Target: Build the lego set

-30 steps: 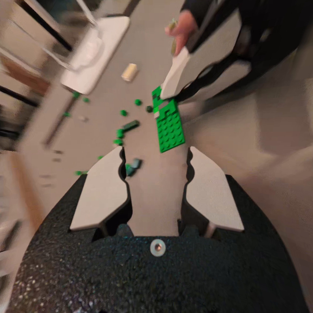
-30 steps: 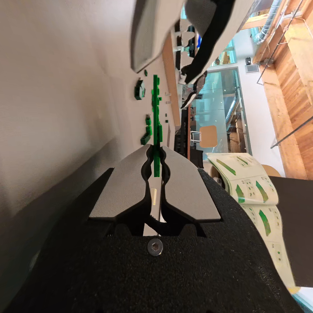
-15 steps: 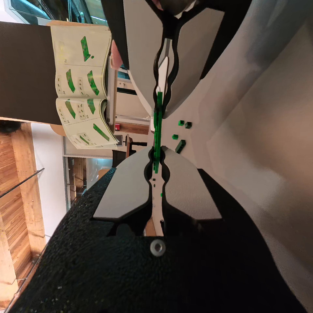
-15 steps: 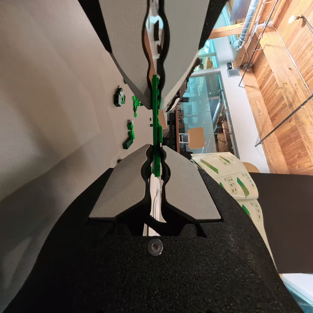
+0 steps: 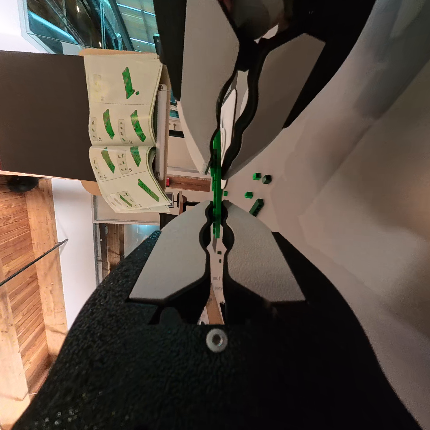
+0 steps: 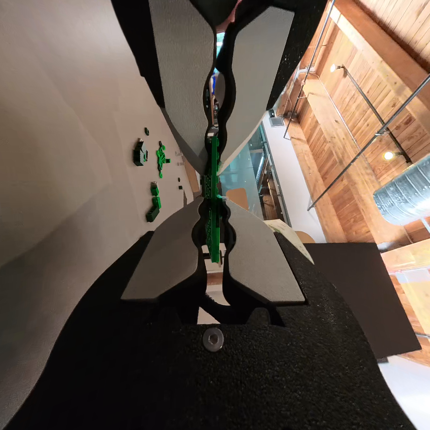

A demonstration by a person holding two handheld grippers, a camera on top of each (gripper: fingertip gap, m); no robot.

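Observation:
A flat green Lego plate (image 5: 217, 193) with smaller pieces on it is held on edge in the air, side-on to both cameras. My left gripper (image 5: 216, 206) is shut on one end of it. My right gripper (image 5: 215, 172) faces it from the top of the left wrist view, shut on the other end. In the right wrist view the plate (image 6: 211, 186) runs between my right gripper (image 6: 212, 204) below and my left gripper (image 6: 211, 172) above. The two grippers' tips are close together.
Loose green and dark green bricks (image 5: 257, 206) (image 6: 153, 209) lie scattered on the grey table (image 5: 349, 209) beside the plate. An open instruction booklet (image 5: 123, 139) leans on a black stand (image 5: 41, 111) on the plate's other side; its corner shows in the right wrist view (image 6: 286, 232).
A second ago my left gripper was open, short of the plate held by the right. It has turned on its side and shut on the plate's free end. The grippers have drawn closer.

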